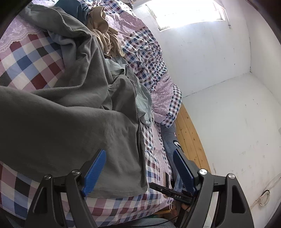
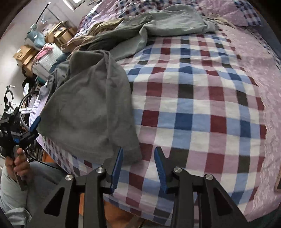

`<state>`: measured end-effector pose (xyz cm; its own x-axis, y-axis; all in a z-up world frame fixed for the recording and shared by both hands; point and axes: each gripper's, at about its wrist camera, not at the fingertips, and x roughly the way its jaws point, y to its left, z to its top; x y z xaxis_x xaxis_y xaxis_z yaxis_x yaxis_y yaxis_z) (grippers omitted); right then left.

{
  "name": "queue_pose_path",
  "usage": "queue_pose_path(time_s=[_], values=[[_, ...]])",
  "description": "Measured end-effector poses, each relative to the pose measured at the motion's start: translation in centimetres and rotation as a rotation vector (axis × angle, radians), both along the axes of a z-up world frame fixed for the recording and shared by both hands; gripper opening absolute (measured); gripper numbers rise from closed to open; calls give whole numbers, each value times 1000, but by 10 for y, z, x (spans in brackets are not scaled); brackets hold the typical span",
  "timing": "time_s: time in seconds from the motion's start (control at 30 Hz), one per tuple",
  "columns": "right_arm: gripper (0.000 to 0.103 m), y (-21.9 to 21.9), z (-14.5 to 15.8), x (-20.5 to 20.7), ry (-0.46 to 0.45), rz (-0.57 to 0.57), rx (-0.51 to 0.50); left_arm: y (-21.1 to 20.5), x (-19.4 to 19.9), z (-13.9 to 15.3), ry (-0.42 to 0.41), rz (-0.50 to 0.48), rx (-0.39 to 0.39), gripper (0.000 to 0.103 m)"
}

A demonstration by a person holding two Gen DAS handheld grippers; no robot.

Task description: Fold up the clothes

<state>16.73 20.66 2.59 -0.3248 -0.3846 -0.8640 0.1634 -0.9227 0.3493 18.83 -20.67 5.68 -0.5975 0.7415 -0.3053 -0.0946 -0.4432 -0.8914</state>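
A dark grey garment [image 1: 70, 119] [image 2: 91, 105] lies spread on the checked bed sheet [image 2: 193, 105], reaching the near edge of the bed. My left gripper [image 1: 140, 159] is open, and the garment's lower corner lies loosely between its blue fingers [image 1: 96, 170] without being pinched. In the right wrist view my right gripper [image 2: 138, 150] points down at the garment's other corner. That gripper is open, with the corner between its pads. A hand [image 2: 19, 163] holds the left gripper's handle at the far left of that view.
More clothes are piled further back: a pale grey-green piece [image 2: 175, 19], a tan one [image 1: 105, 38] and a dark blue one [image 1: 73, 8]. A checked quilt [image 1: 145, 52] lies by the white wall. Wooden boards [image 1: 189, 131] border the bed. Boxes [image 2: 26, 52] and a bicycle [image 2: 10, 98] stand beyond.
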Motion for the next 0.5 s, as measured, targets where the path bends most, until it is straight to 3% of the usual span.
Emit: queue_pose_path(time_s=[0.27, 0.33, 0.5], values=[[33, -35, -13, -17, -31, 143, 121, 0, -2, -3, -10, 0, 13, 82], [19, -34, -11, -17, -31, 136, 107, 0, -2, -3, -9, -1, 17, 82], [18, -18, -3, -16, -41, 101, 63, -1, -2, -4, -9, -3, 36, 82]])
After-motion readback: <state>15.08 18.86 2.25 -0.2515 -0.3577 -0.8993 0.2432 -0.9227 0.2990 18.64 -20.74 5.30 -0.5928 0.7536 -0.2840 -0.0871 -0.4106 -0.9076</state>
